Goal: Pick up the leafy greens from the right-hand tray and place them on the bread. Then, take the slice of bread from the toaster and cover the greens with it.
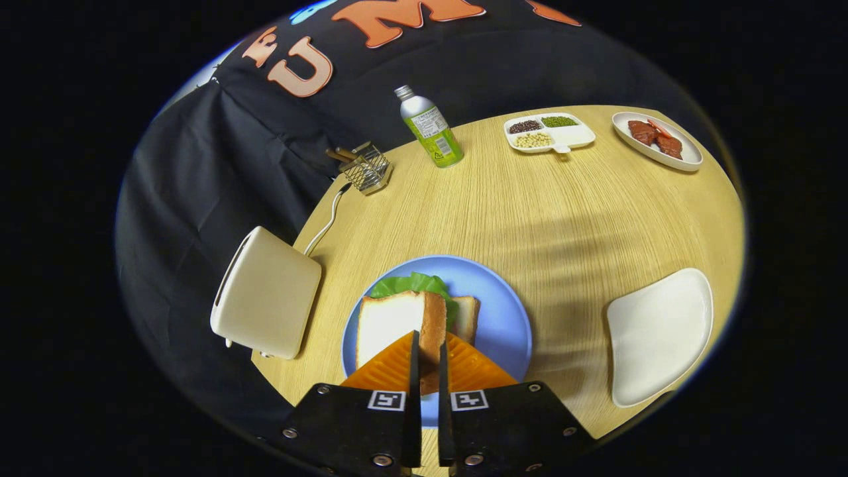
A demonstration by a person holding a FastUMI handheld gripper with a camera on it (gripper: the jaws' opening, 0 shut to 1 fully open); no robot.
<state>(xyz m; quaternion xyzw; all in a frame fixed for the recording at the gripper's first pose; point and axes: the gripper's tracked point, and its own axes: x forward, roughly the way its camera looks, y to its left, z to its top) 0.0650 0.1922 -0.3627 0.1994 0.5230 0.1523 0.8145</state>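
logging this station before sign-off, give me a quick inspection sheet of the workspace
surface: round wooden table, no spills seen.
job's things: blue plate holds bread slice on edge over the leafy greens, a second slice beneath; toaster beside the plate; white tray to the right.
clutter: bottle, wire rack, divided dish of beans, plate of meat.
claw: claw shut on the upright bread slice.
cables: toaster cord runs toward the rack.
surroundings: black cloth wall.
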